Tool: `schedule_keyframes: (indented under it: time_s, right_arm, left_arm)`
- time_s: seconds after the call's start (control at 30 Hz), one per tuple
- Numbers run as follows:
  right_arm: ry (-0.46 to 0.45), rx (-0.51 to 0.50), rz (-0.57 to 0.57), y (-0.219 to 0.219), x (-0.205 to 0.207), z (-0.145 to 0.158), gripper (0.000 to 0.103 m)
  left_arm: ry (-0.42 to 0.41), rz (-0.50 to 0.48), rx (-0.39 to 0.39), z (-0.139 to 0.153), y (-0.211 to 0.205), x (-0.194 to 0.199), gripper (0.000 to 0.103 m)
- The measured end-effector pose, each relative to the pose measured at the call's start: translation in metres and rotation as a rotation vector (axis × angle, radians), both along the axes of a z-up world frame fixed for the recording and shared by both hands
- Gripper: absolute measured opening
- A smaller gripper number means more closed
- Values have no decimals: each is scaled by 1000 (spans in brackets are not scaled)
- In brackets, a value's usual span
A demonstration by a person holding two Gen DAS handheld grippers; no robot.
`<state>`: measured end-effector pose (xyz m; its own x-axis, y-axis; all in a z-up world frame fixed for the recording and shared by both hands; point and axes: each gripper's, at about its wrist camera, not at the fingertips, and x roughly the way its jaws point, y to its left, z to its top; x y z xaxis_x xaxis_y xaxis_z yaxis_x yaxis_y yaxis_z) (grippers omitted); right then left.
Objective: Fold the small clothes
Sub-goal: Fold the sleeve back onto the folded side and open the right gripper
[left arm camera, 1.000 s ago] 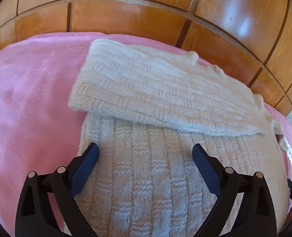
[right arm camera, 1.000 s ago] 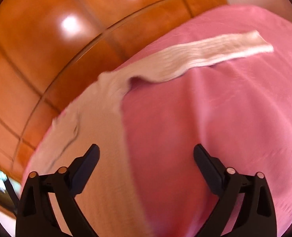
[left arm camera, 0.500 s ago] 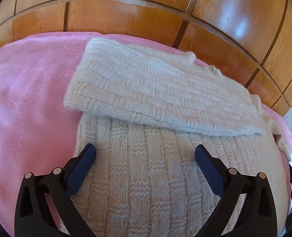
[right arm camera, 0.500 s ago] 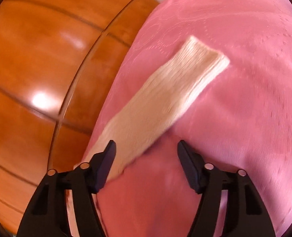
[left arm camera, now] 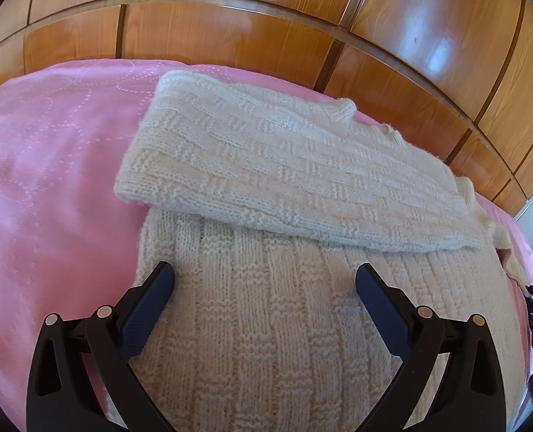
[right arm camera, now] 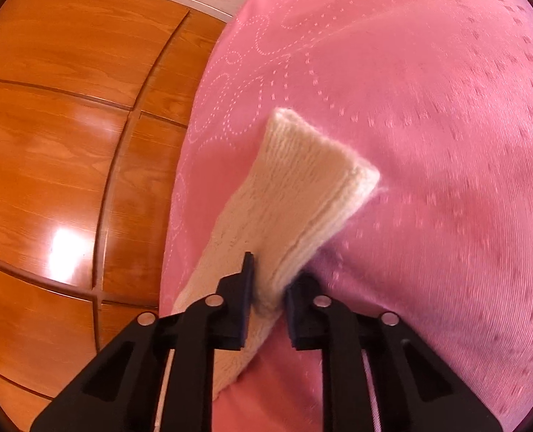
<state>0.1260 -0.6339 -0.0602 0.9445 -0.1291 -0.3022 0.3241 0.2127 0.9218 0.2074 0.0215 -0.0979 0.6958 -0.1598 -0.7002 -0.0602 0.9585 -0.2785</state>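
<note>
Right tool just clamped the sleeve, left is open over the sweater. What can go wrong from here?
1. Right tool grips the sleeve near one edge; the knit may slip out when pulled.
2. Left tool is open, not pinning the sweater; a sleeve tug may drag it and undo the fold.
</note>
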Motion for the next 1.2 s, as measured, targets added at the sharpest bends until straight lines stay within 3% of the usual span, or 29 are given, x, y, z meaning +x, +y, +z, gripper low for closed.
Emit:
schedule_keyframes:
  time_s: [0.23, 0.53, 0.8, 0.93, 1.2]
  right_arm:
    - [-31, -17, 16, 10, -2, 20, 8]
    - [-136, -176, 145, 70, 20, 116, 8]
    - [-197, -335, 341, 168, 57, 183, 8]
    - [-192, -418, 443, 221, 78, 199, 8]
    - [-172, -588, 700, 338, 114, 190, 8]
  left_arm:
    - [-7, 0, -8, -1, 1, 0, 99]
    - [-13, 1, -26, -1, 3, -1, 99]
    - [-17, 1, -38, 0, 4, -2, 99]
    - [-21, 1, -47, 0, 5, -2, 99]
    - [-25, 2, -56, -1, 7, -3, 99]
